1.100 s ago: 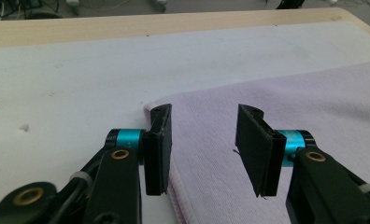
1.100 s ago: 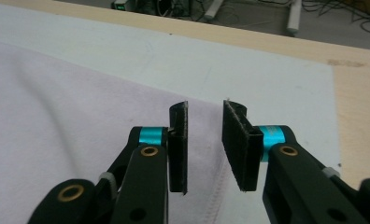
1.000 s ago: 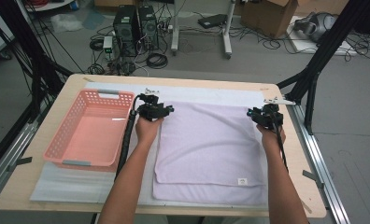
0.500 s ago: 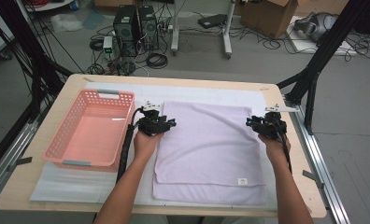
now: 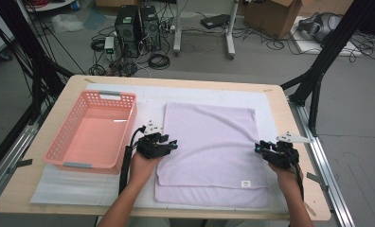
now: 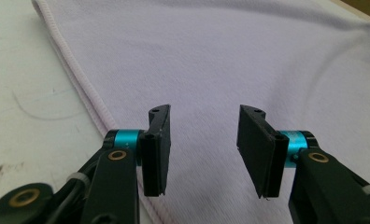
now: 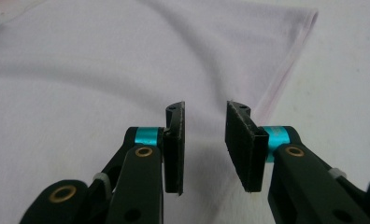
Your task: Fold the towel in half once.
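A lavender towel (image 5: 209, 142) lies flat on the white mat, with a shorter upper layer over a longer lower one and a small label (image 5: 245, 183) near its front right. My left gripper (image 5: 172, 145) is at the towel's left edge, open, its jaws over the cloth (image 6: 211, 56) just inside the hem; nothing is between them (image 6: 204, 140). At the towel's right edge my right gripper (image 5: 259, 147) is also open, jaws apart over the cloth (image 7: 103, 60) near the hem, holding nothing (image 7: 205, 135).
An empty pink basket (image 5: 93, 130) stands on the left of the table, close to my left hand. A white mat (image 5: 147, 97) covers the wooden table (image 5: 72, 85). Black frame legs and cables stand beyond the table.
Both grippers have moved from the towel's far corners toward the person, along its left and right edges. The towel has not visibly shifted.
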A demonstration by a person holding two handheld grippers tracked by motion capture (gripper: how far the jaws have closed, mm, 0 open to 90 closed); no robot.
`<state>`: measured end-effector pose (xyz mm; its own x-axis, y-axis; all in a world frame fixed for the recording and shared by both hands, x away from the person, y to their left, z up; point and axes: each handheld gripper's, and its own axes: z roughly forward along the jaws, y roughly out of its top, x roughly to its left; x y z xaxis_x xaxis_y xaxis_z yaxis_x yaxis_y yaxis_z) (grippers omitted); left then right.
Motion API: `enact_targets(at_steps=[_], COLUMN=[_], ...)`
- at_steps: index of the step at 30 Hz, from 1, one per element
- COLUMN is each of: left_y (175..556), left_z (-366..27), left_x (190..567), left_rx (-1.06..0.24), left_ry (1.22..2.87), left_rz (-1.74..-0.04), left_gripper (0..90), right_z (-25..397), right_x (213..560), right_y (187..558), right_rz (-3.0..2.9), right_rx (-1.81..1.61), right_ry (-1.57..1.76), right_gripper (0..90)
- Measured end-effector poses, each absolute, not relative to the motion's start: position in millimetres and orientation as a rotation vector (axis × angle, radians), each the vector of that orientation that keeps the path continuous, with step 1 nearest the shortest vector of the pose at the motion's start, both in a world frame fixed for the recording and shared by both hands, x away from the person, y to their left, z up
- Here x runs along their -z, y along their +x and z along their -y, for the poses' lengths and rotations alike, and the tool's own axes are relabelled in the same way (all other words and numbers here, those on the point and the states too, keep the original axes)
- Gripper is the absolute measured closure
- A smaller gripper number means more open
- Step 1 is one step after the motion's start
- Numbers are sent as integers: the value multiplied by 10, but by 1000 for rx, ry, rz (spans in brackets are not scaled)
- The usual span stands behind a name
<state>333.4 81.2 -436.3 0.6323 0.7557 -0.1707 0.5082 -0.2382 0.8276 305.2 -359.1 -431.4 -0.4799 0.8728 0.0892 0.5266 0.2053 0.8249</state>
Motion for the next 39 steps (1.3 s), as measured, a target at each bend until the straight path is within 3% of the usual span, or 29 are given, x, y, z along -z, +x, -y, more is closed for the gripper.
enact_targets(at_steps=[12,28,39], left_y=[2788,2265,2195], left_z=[-1008,-1116,-1095], left_x=[4424,4519,4550], left_rx=[-319,-332,-333], left_ry=[1882,1863,1867], left_rz=[-982,-1045,-1080], left_gripper=[573,556,736], right_z=[3670,3571,3686], right_x=[4407,4434,4420], right_y=[2522,2082,1940], right_rz=[-2079,-2103,-2080], right_rx=[-1191,-1139,-1169], right_ry=[1267,1244,1290], right_gripper=[667,556,627])
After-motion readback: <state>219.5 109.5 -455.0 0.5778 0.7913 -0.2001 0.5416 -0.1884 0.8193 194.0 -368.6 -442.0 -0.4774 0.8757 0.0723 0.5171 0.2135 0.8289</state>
